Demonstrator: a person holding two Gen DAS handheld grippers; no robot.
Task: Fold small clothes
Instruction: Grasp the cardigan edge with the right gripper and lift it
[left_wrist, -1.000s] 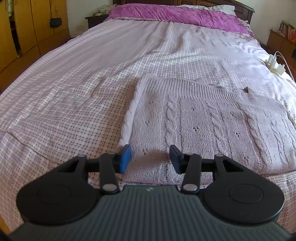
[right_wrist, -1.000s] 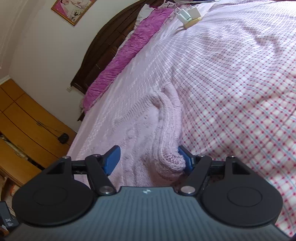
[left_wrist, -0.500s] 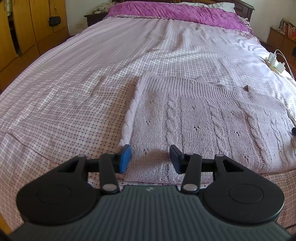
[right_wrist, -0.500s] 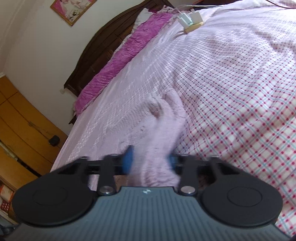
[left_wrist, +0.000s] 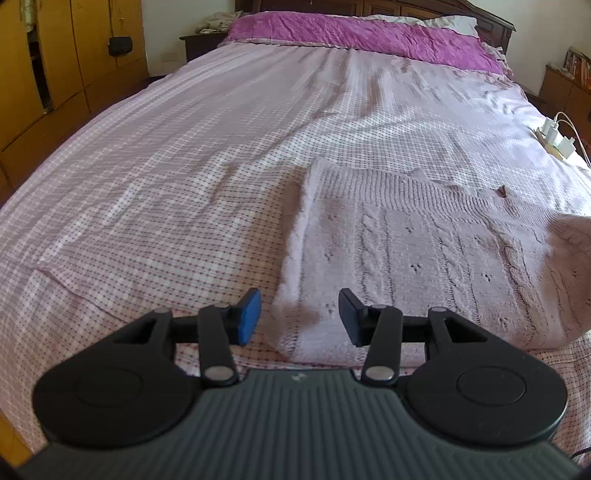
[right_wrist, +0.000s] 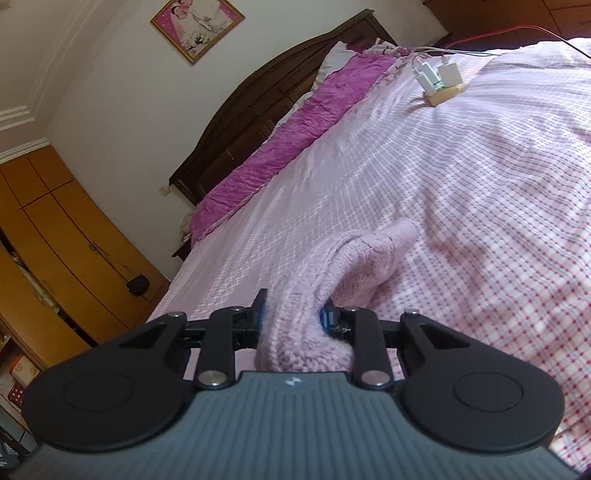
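Note:
A pale pink cable-knit sweater (left_wrist: 406, 258) lies flat on the checked bed sheet (left_wrist: 166, 203). My left gripper (left_wrist: 299, 317) hovers open over the sweater's near left corner, and its pads do not touch the knit. In the right wrist view my right gripper (right_wrist: 291, 317) is closing, with both pads pressed into a bunched edge of the sweater (right_wrist: 332, 266), which is raised off the sheet. That lifted edge shows as a hump (left_wrist: 569, 251) at the far right of the left wrist view.
A power strip with white chargers (left_wrist: 554, 142) and cables lies on the bed's right side, also the power strip (right_wrist: 441, 83) beyond the sweater. A purple pillow cover (left_wrist: 369, 33) lines the headboard. Wooden wardrobes (left_wrist: 55, 74) stand to the left.
My right gripper closed on the sweater's edge and lifted it off the sheet, so the sweater's right side now humps up. The left gripper stayed open in place.

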